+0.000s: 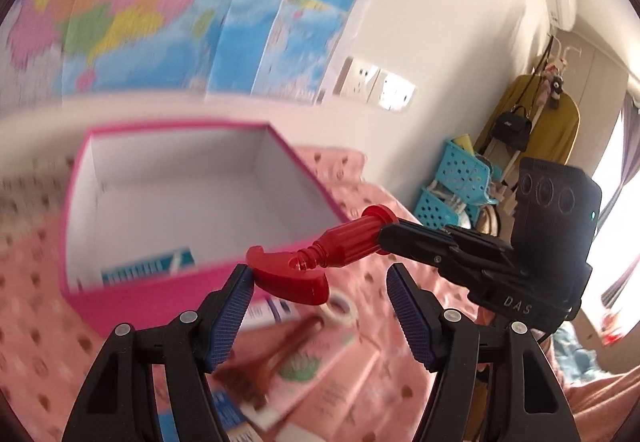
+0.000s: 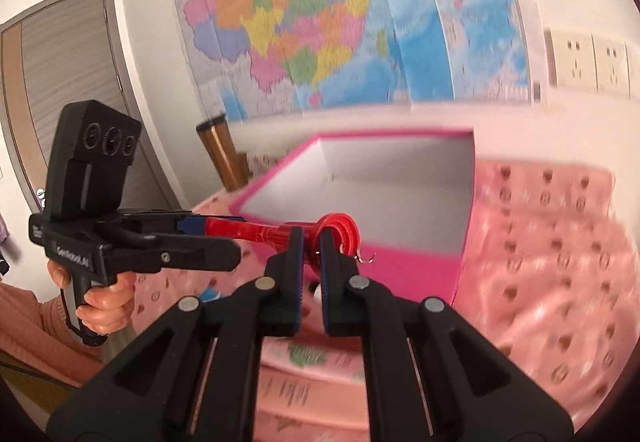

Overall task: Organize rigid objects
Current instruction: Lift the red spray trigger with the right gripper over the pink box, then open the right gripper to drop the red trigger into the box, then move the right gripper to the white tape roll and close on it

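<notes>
A red plastic tool with a ribbed handle and curved head hangs in the air in front of the pink box. My right gripper is shut on its ribbed handle, also seen from the left wrist view. My left gripper is open, its left pad touching the curved red head; in the right wrist view it lies along the red tool. The box holds a blue-and-white package.
Under the grippers lie a brown comb-like tool, a tape roll and pink flat packs on a pink dotted bedspread. A copper tumbler stands left of the box. Blue baskets stand by the wall.
</notes>
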{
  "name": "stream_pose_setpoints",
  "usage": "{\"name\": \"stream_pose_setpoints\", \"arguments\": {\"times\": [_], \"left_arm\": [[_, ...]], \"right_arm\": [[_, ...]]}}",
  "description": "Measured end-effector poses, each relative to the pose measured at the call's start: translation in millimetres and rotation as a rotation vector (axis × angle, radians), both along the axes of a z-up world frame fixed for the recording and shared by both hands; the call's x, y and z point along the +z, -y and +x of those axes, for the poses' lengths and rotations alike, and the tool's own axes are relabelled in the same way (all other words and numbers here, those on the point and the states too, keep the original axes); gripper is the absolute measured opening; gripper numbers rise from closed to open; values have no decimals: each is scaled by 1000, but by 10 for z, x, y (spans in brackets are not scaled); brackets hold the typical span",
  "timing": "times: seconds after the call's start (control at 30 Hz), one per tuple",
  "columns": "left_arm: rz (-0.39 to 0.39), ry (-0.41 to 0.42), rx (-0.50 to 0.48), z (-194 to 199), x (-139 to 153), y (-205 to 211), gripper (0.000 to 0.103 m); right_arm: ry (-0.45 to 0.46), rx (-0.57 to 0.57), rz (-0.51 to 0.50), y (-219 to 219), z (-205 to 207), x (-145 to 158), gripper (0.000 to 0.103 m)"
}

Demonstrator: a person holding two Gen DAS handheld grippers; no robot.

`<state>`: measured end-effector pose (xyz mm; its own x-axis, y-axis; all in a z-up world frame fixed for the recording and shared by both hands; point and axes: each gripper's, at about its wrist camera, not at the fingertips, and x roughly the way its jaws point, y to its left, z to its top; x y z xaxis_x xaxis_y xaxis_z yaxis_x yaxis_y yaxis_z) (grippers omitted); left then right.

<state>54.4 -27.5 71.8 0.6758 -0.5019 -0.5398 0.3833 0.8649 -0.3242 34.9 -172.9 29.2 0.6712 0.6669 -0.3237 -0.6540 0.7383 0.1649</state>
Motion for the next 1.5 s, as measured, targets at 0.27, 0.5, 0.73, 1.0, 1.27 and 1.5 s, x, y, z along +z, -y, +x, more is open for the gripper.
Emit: {"name": "stream_pose_setpoints", "arguments": {"times": [0.27, 0.5, 0.73, 1.0, 1.27, 1.5], "left_arm": [[92, 1, 37, 534, -24, 73, 70], [121, -91, 52, 860, -364, 109, 70], [155, -124, 50, 955, -548, 180, 63], [149, -45, 51, 624, -411, 156, 63], [121, 38, 39, 154, -255, 88, 68], [91, 9, 55, -59, -365, 30, 68]], "right_arm": [[-12, -19, -31, -9, 499, 98, 9], [-95, -39, -94, -22, 899, -125, 10], [-125, -103, -224, -79, 1031, -291, 13], [-109, -165, -229, 68, 851, -263, 16], [-113, -155, -129, 293, 432, -200, 35], [-186, -165, -120, 387, 254, -437, 39]]}}
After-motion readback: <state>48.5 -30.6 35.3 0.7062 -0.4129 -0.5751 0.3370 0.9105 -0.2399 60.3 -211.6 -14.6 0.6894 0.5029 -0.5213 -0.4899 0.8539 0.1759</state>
